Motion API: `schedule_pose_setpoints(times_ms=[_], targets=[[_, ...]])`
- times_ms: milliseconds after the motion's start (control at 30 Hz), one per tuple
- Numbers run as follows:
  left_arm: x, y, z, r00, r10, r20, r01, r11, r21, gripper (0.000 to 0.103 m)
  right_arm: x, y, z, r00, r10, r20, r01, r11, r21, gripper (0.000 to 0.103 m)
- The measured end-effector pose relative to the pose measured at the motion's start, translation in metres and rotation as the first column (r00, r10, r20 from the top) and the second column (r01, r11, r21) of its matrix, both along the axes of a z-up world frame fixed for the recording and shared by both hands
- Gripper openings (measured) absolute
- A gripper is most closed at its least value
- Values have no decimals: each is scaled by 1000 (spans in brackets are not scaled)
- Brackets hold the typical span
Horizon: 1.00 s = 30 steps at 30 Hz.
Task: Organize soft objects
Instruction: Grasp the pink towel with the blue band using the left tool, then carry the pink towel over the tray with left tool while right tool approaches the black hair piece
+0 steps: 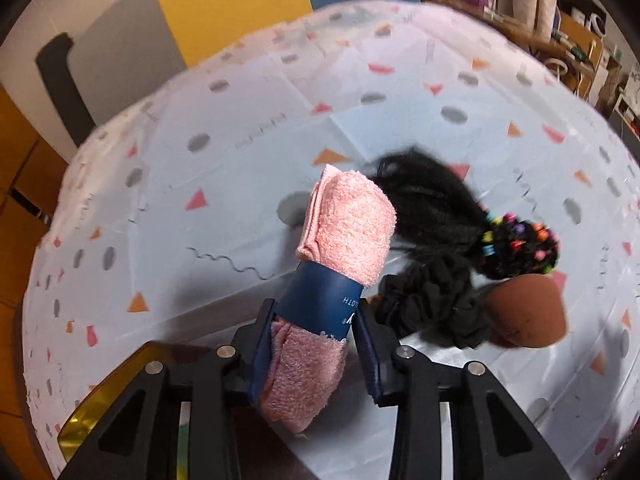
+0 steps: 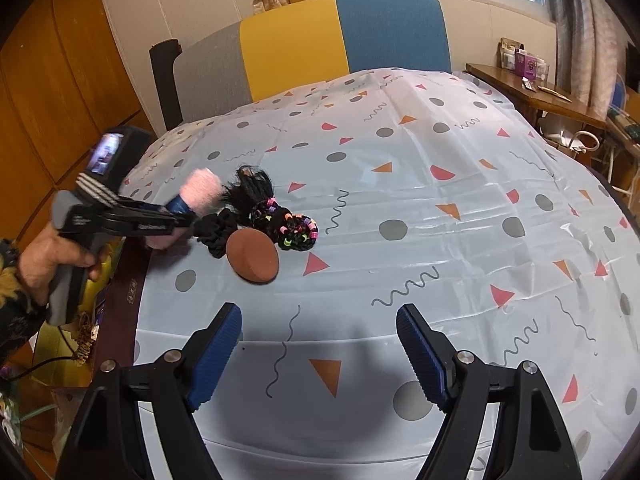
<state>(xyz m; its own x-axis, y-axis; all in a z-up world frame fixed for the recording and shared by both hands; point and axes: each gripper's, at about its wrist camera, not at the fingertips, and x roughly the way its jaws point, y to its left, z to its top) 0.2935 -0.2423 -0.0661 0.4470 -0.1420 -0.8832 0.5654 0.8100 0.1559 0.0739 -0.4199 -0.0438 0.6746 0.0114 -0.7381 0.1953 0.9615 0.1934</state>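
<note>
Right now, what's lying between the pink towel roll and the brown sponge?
The black scrunchie sits between the pink towel roll and the brown sponge. Both wrist views show it.

The pink towel (image 1: 344, 236) blocks the left wrist view: its near end drops out of sight behind the left tool (image 1: 316, 344), and the print on its blue band (image 1: 324, 300) is half wrapped away, unreadable. Behind the roll, the black scrunchie (image 1: 436, 304) shows only its right part, and the black hairpiece (image 1: 432, 200) is smeared at its fringe. The brown sponge (image 1: 528, 312) loses its lower edge in shadow. In the right wrist view, the person's sleeve (image 2: 12, 300) is cut by the left edge, and the left tool's small screen (image 2: 105, 152) is a blur. Shelf clutter (image 1: 568, 32) far right is too small to name.
</note>
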Motion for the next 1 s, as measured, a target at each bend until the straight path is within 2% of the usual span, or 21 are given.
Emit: schedule_pose_setpoints(times_ms=[100, 233, 500, 633, 767, 1000], targets=[[-16, 17, 25, 999, 32, 13, -31, 995, -96, 38, 1, 0, -3, 1000, -2, -12, 2, 1000, -3, 80], [-46, 42, 53, 999, 52, -16, -54, 971, -233, 38, 1, 1, -7, 1000, 0, -26, -1, 1000, -14, 80], [-118, 94, 98, 997, 75, 3, -68, 926, -372, 38, 4, 4, -20, 998, -8, -68, 5, 999, -41, 80], [-148, 121, 102, 995, 104, 11, -91, 911, -403, 38, 6, 8, -30, 995, -4, -104, -3, 998, -68, 80], [-173, 147, 91, 988, 153, -9, -143, 900, -411, 38, 7, 12, -39, 991, 7, -131, -19, 996, -88, 80], [-210, 182, 69, 971, 240, 15, -217, 899, -381, 38, 11, 20, -57, 981, 28, -189, -48, 994, -103, 78]])
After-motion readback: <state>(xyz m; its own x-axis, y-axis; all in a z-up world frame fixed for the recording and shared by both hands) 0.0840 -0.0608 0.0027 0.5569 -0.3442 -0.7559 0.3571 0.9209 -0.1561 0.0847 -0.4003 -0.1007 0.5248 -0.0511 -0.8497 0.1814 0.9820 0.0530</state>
